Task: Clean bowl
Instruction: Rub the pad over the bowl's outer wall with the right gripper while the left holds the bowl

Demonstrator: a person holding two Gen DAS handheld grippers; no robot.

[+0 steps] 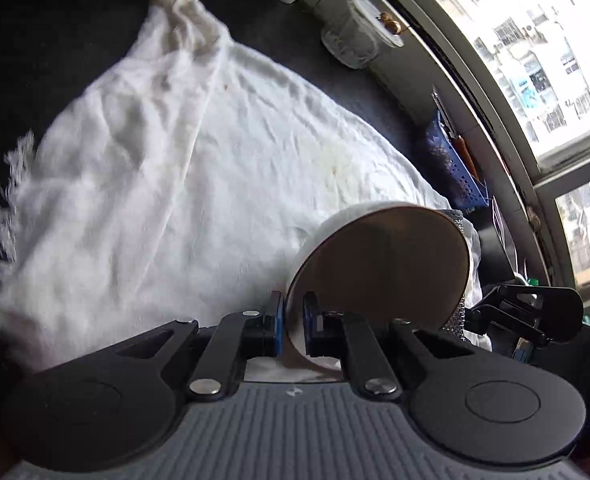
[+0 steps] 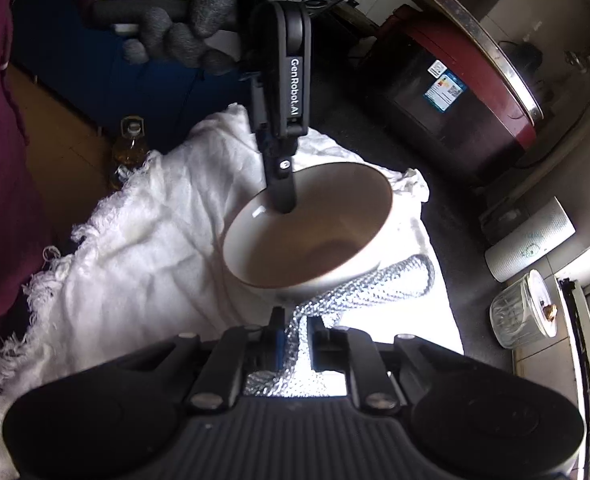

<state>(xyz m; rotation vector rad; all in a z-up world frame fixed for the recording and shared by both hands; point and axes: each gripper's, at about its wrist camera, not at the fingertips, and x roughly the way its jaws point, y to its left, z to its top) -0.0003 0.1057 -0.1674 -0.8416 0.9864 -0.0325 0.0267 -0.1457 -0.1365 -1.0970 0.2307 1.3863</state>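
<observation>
A white bowl (image 1: pixel 379 268) with a brownish inside is held tilted above a white cloth (image 1: pixel 199 168). My left gripper (image 1: pixel 293 320) is shut on the bowl's rim. In the right wrist view the bowl (image 2: pixel 307 232) shows its open inside, with the left gripper (image 2: pixel 283 204) clamped on its far rim. My right gripper (image 2: pixel 297 328) is shut on a silver mesh scrubber (image 2: pixel 355 288), which hangs just under the bowl's near rim. The scrubber's edge (image 1: pixel 457 320) also shows behind the bowl in the left wrist view, next to the right gripper (image 1: pixel 479 314).
The cloth (image 2: pixel 135 248) lies on a dark counter (image 2: pixel 459 236). A red cooker (image 2: pixel 455 92), a paper roll (image 2: pixel 531 240) and a glass jar (image 2: pixel 523 312) stand at the right. An oil bottle (image 2: pixel 129 148) stands at the left. A blue basket (image 1: pixel 451 160) sits by the window.
</observation>
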